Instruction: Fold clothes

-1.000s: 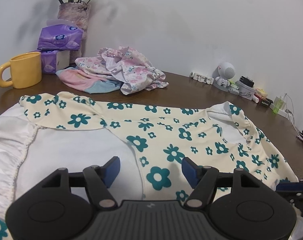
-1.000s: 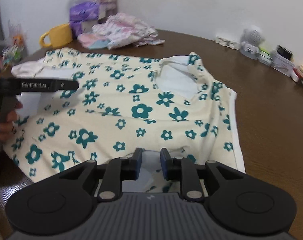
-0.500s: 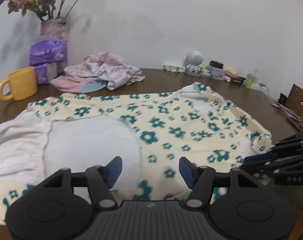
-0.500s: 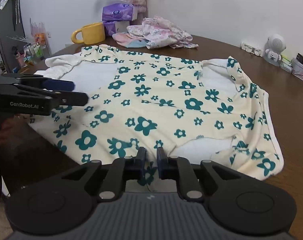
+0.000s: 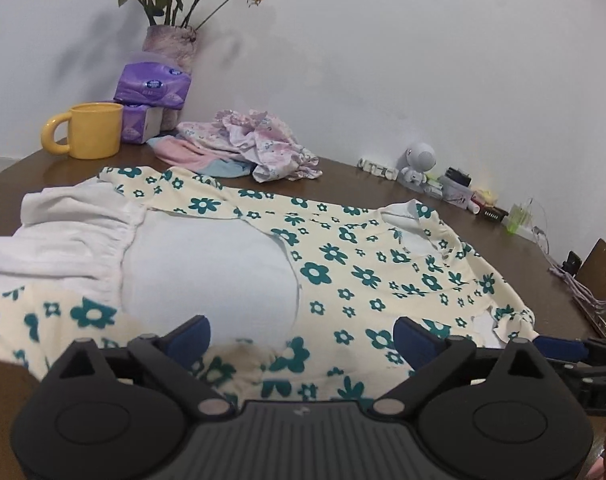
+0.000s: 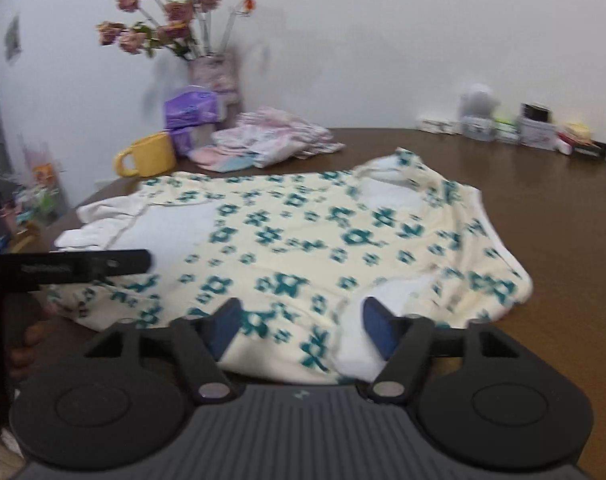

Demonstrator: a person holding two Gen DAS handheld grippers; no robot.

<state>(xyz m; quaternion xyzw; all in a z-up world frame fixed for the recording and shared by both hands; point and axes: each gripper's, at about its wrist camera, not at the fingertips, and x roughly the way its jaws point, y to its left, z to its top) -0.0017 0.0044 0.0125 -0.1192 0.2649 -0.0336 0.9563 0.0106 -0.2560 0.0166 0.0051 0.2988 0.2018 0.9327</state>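
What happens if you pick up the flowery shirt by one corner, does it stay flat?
Probably not. The shirt looks soft and thin: it lies in wrinkles and bunches at its edges, so it would likely droop and hang. It seems light too. Its near edge already sags over the table rim, so it may slide.

Only the letters "DA" can be read, on the right gripper (image 5: pixel 559 350).

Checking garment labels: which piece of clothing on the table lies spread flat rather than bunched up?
The cream garment with teal flowers, spread near both grippers. The pink floral clothes sit crumpled by the yellow mug.
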